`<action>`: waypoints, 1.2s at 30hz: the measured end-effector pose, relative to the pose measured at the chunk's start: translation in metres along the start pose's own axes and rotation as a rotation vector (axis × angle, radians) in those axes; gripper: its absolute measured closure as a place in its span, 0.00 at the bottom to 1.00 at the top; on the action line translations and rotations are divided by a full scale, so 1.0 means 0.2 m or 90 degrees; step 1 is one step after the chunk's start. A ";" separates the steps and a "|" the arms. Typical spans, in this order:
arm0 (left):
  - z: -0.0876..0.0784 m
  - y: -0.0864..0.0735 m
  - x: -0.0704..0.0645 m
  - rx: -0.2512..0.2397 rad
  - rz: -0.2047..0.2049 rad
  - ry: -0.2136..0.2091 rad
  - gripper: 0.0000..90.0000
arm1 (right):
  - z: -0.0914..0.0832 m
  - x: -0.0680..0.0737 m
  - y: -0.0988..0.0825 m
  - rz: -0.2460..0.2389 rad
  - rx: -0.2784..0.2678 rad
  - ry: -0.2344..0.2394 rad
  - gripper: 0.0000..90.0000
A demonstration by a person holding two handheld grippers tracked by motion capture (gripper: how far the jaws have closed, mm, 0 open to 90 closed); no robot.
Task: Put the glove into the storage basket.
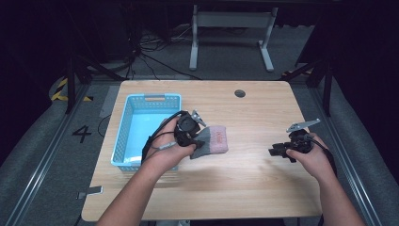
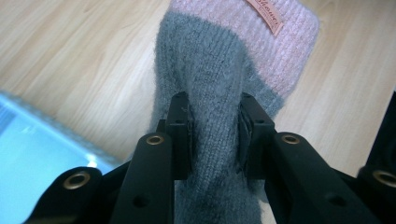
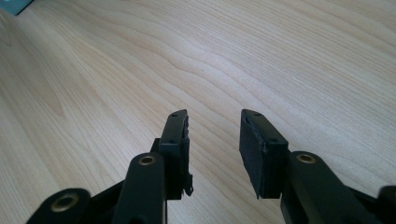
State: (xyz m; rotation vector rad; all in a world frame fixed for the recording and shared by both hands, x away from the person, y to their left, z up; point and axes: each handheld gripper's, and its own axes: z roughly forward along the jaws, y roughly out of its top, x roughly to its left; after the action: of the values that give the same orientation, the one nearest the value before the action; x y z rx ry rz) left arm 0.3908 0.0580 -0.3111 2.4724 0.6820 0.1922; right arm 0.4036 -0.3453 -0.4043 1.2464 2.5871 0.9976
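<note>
A grey knitted sock with a pink cuff hangs just right of the blue basket, its cuff bearing a small label. My left gripper is shut on the grey part of the sock; both black pads press into the wool in the left gripper view. My right gripper sits low over the table at the right, held in a hand. Its jaws stand open with only bare wood between them in the right gripper view.
The light wooden table has a round dark hole near its far edge. The blue basket's pale floor lies below left of the sock. Dark floor, cables and a white table frame lie beyond.
</note>
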 end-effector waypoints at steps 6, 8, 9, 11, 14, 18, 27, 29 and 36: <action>-0.07 -0.05 0.09 -0.020 -0.014 0.011 0.78 | 0.01 0.00 0.01 -0.003 0.005 0.001 0.71; -0.09 -0.07 0.12 -0.024 -0.019 0.014 0.78 | 0.02 0.01 0.00 -0.003 0.007 0.003 0.71; -0.10 -0.08 0.14 -0.023 -0.021 0.019 0.78 | 0.02 0.01 0.00 -0.002 0.008 0.003 0.71; -0.11 -0.11 0.18 -0.023 -0.028 0.024 0.78 | 0.02 0.01 -0.01 -0.002 0.008 0.003 0.71; -0.14 -0.13 0.24 -0.022 -0.041 0.041 0.78 | 0.01 0.01 -0.02 0.005 0.010 0.003 0.71; -0.17 -0.16 0.32 -0.023 -0.056 0.046 0.78 | 0.01 0.00 -0.04 0.011 0.012 -0.001 0.71; -0.20 -0.25 0.48 -0.011 -0.075 0.070 0.78 | 0.00 0.01 -0.08 0.019 0.016 -0.006 0.71; -0.21 -0.26 0.51 -0.009 -0.077 0.073 0.78 | 0.00 0.01 -0.09 0.023 0.018 -0.010 0.71; -0.20 -0.30 0.63 0.001 -0.090 0.075 0.78 | -0.01 0.02 -0.11 0.027 0.016 -0.011 0.71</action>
State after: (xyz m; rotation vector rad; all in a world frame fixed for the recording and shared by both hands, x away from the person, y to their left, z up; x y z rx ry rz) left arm 0.4624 0.1831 -0.3127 2.4168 0.9042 0.2853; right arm 0.3866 -0.3530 -0.4149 1.3158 2.5789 0.9599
